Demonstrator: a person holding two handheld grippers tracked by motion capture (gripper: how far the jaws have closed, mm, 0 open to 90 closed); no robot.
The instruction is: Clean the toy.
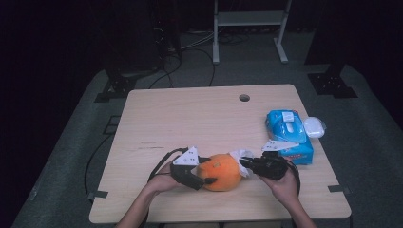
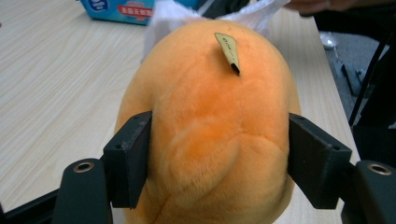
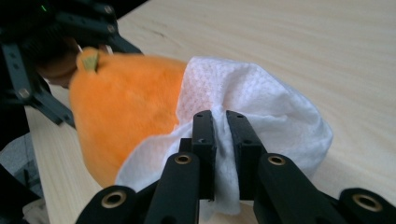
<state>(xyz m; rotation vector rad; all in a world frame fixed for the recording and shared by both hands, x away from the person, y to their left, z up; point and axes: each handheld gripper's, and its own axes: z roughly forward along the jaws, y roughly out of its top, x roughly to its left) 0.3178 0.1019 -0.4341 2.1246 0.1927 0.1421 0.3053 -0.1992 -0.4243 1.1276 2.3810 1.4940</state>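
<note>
While the left gripper (image 2: 219, 163) clamps a fuzzy orange plush toy (image 2: 210, 130), the right gripper (image 3: 220, 135) pinches a white wet wipe (image 3: 261, 102).

Squeezed between blocky black jaws, the rounded toy bears a small tan tag (image 2: 229, 51); the dimpled wipe drapes its end. Both lie near the pale wooden table's (image 1: 190, 118) front edge, a blue wipes pack (image 1: 289, 135) toward the right edge.
</note>
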